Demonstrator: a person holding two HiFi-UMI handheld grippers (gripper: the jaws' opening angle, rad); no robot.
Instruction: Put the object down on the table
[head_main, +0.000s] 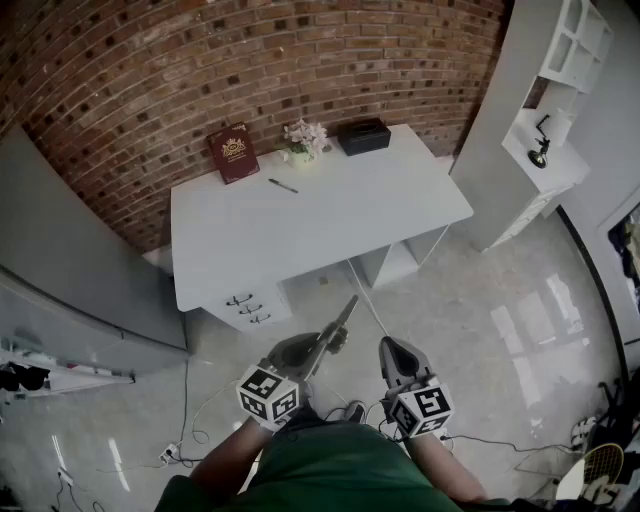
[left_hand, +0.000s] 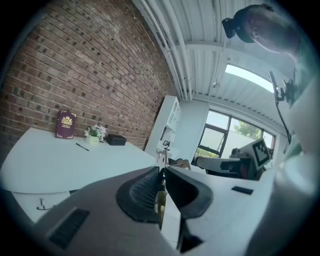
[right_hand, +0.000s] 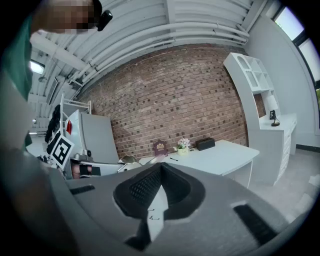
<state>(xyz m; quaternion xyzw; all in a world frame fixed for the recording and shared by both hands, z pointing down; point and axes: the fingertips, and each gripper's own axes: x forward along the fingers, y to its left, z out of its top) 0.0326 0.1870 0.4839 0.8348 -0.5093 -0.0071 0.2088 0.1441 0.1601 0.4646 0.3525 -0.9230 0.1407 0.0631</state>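
My left gripper (head_main: 318, 350) is shut on a slender grey tool (head_main: 341, 322) that sticks out past the jaws, pointing up and to the right over the floor. In the left gripper view (left_hand: 162, 172) a thin metal tip (left_hand: 163, 156) and a yellowish part of the tool show between the closed pads. My right gripper (head_main: 392, 348) is beside it, shut with nothing between its pads (right_hand: 161, 167). The white table (head_main: 400, 215) stands well ahead of both grippers, across a stretch of floor.
Along the table's back edge are a maroon book (head_main: 232, 152), a small flower pot (head_main: 304, 140), a black box (head_main: 363, 135) and a pen (head_main: 283, 186). A white shelf unit (head_main: 540, 120) stands at the right, a grey cabinet (head_main: 60, 270) at the left. Cables lie on the floor.
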